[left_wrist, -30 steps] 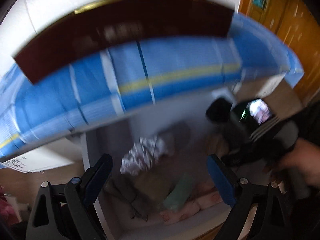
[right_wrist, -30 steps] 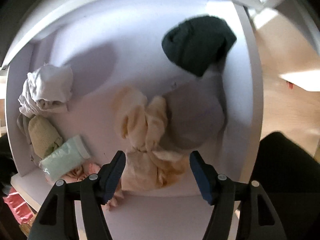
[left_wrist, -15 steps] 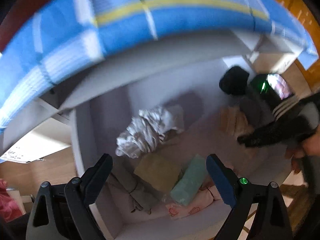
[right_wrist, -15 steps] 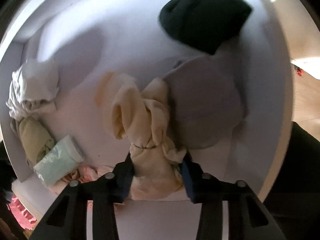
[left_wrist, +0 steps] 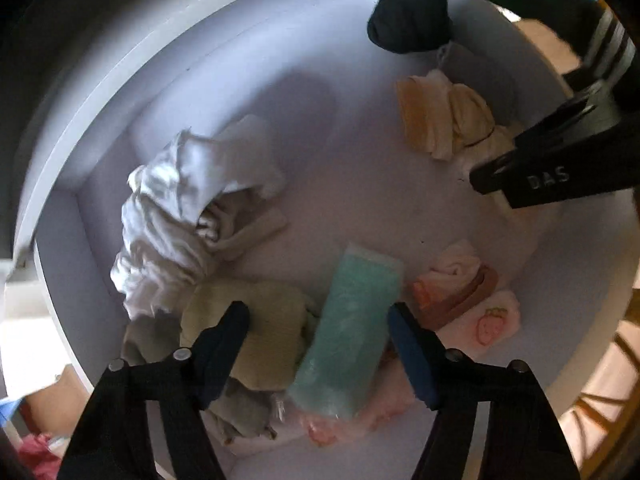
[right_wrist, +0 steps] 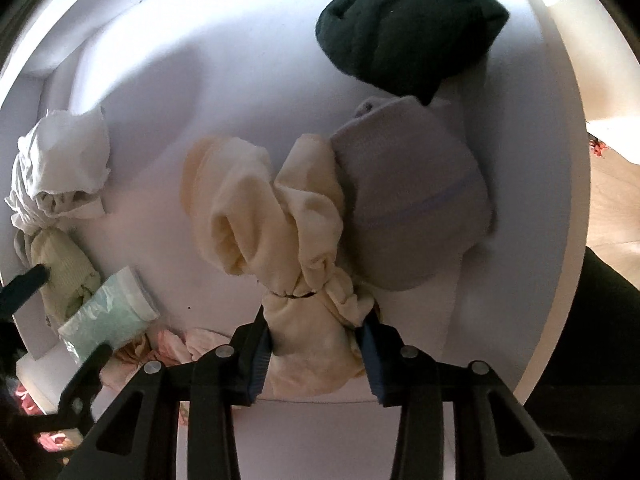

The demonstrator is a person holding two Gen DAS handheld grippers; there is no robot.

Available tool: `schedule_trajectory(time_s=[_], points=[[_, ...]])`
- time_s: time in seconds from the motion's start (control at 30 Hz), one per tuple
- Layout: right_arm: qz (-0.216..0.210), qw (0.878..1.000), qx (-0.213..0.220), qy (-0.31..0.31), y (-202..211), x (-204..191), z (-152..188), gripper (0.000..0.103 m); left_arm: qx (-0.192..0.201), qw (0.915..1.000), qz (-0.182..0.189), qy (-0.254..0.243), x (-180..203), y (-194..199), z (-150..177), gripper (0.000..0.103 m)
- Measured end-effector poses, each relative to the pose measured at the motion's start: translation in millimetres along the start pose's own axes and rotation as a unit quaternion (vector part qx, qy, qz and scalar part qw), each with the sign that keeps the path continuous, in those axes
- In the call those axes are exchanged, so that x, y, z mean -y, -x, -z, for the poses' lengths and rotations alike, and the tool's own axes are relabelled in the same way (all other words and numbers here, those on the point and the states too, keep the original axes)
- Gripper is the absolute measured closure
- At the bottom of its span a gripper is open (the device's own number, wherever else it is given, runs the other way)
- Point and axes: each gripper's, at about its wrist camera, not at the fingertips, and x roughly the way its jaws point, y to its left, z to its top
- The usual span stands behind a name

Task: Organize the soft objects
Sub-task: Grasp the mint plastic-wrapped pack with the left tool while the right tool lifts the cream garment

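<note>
A white shelf compartment (left_wrist: 328,184) holds soft items. My right gripper (right_wrist: 316,344) is shut on a cream cloth bundle (right_wrist: 280,216); the bundle also shows in the left wrist view (left_wrist: 444,124). A grey folded cloth (right_wrist: 416,208) and a dark green knit item (right_wrist: 404,32) lie behind it. My left gripper (left_wrist: 318,328) is open, its fingers straddling a mint green packet (left_wrist: 352,328) and a pale green cloth (left_wrist: 256,328). A crumpled white cloth (left_wrist: 180,208) lies at the left. Pink strawberry-print cloths (left_wrist: 472,304) lie at the right front.
The compartment's left wall (left_wrist: 76,264) and back wall (left_wrist: 248,52) close in the space. The right gripper's black body (left_wrist: 560,160) reaches in from the right in the left wrist view. Wooden floor (right_wrist: 612,208) shows beyond the shelf's right edge.
My left gripper has swung down from the blue striped surface into the compartment, close over the green packet. My right gripper has moved forward and shut on the cream bundle.
</note>
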Motion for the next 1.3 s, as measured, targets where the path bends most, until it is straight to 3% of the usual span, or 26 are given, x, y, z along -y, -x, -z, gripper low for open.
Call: schedule_trajectory(time_s=[0.33, 0.43, 0.5, 0.53, 0.63, 0.7, 0.73, 0.8, 0.83, 0.93, 1.03, 1.1, 1.17, 1.3], points=[[0.007, 1.000, -0.001, 0.006, 3.3, -8.5, 1.3, 0.063, 0.009, 0.9971, -0.044, -0.061, 27.8, -14.9, 2.7, 0.029], [-0.005, 1.000, 0.003, -0.012, 3.9, -1.7, 2.5, 0.067, 0.006, 0.9981, -0.047, -0.039, 21.6, -16.0, 3.4, 0.045], [-0.010, 1.000, 0.005, -0.021, 4.7, 1.3, 3.7, 0.067, -0.005, 0.9995, -0.029, 0.013, 2.4, -17.0, 4.4, 0.072], [-0.010, 1.000, 0.005, -0.023, 3.6, 1.6, 3.9, 0.067, -0.014, 0.9985, -0.006, 0.052, -9.9, -19.4, 7.0, 0.076], [-0.013, 1.000, 0.004, -0.027, 2.2, 2.1, 3.8, 0.067, -0.008, 0.9870, 0.064, 0.147, -38.4, -19.1, 15.8, 0.076], [-0.012, 1.000, 0.003, -0.026, 1.0, 0.6, 2.9, 0.067, 0.007, 0.9812, 0.090, 0.171, -43.7, -15.8, 18.3, 0.073], [-0.012, 1.000, 0.003, -0.026, 1.8, 1.3, 2.7, 0.067, 0.012, 0.9811, 0.095, 0.169, -41.6, -14.5, 18.1, 0.070], [-0.016, 1.000, 0.002, -0.025, 5.7, 8.7, 1.4, 0.067, 0.014, 0.9848, 0.090, 0.148, -35.7, -13.1, 16.4, 0.051], [-0.018, 1.000, 0.002, -0.026, 5.5, 8.6, 2.0, 0.067, 0.008, 0.9880, 0.083, 0.130, -30.6, -13.6, 14.7, 0.049], [-0.025, 0.999, 0.001, -0.029, 18.5, 14.9, 3.8, 0.067, -0.026, 0.9951, 0.037, 0.088, -7.4, -22.9, 17.9, 0.050], [-0.021, 0.999, 0.000, -0.024, 18.3, 15.1, 3.2, 0.067, -0.047, 0.9954, 0.034, 0.076, 5.1, -34.1, 23.4, 0.051], [-0.012, 1.000, 0.003, -0.016, 19.0, 13.0, 3.3, 0.067, -0.063, 0.9948, 0.030, 0.074, 4.7, -44.1, 21.0, 0.071], [-0.013, 1.000, 0.011, -0.013, 20.8, 12.1, 3.9, 0.069, -0.082, 0.9915, 0.046, 0.090, 3.0, -54.3, 25.0, 0.072], [-0.023, 0.999, 0.032, -0.020, 35.5, 16.7, 7.8, 0.072, -0.072, 0.9818, 0.086, 0.153, -15.9, -57.3, 32.5, 0.073]])
